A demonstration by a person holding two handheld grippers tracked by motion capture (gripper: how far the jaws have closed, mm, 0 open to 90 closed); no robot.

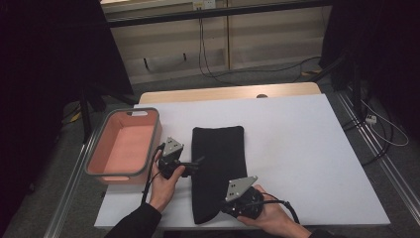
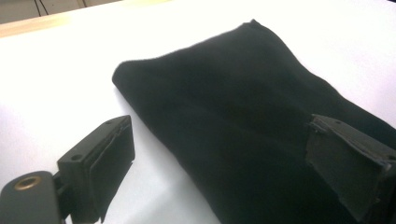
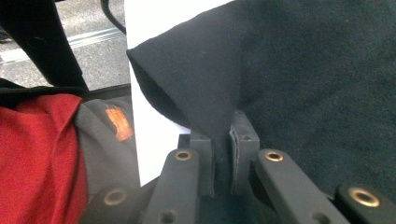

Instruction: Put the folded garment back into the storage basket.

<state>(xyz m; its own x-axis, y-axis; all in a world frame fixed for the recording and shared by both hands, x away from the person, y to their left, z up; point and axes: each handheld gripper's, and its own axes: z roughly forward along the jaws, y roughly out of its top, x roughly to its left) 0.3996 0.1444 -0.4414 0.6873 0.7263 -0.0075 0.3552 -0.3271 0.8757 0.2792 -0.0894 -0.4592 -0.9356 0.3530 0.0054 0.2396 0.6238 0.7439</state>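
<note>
Lying flat on white table (image 1: 297,148), folded black cloth (image 1: 218,168), near corner lifting, right gripper (image 3: 223,158) clamping it, left gripper (image 2: 219,158) gaping.

Left hand-held gripper (image 2: 219,163) jaws wide apart, straddling black cloth (image 2: 243,107) edge.

A folded cloth (image 1: 218,171) lies on the tabletop (image 1: 297,148) near its front edge. A tub (image 1: 124,146) sits to its left at the tabletop's left edge. The left hand-held gripper (image 1: 198,162) lies between them, the right hand-held gripper (image 1: 223,206) at the cloth's near corner.
</note>
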